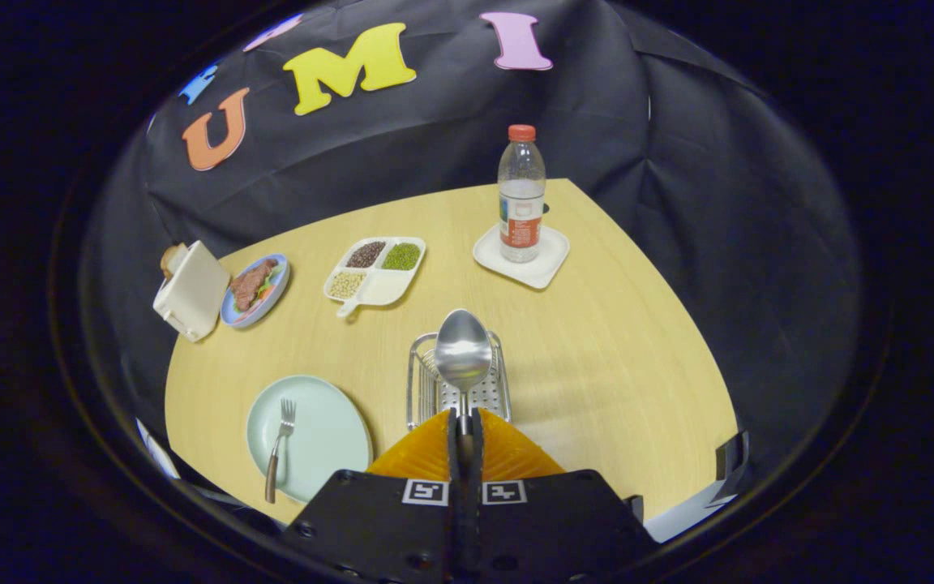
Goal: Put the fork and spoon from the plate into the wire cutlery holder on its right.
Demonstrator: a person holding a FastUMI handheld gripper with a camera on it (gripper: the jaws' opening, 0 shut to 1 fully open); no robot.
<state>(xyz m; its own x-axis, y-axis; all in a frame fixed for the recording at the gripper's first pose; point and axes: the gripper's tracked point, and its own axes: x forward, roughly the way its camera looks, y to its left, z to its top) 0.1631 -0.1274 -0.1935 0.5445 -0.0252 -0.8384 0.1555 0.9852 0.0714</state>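
Note:
My gripper [464,422] is shut on the handle of a metal spoon [462,354], whose bowl sticks out ahead of the fingers. The spoon hangs over the wire cutlery holder [420,381], which stands on the wooden table just beyond the fingers. To the holder's left lies a pale green plate [325,434] with a fork [279,454] on it, tines pointing away from me.
Beyond the holder sit a white divided tray of beans [375,272], a water bottle [520,193] on a white square coaster [550,258], a blue plate of food [256,290] and a white toaster [190,290]. The table edge curves close on the right.

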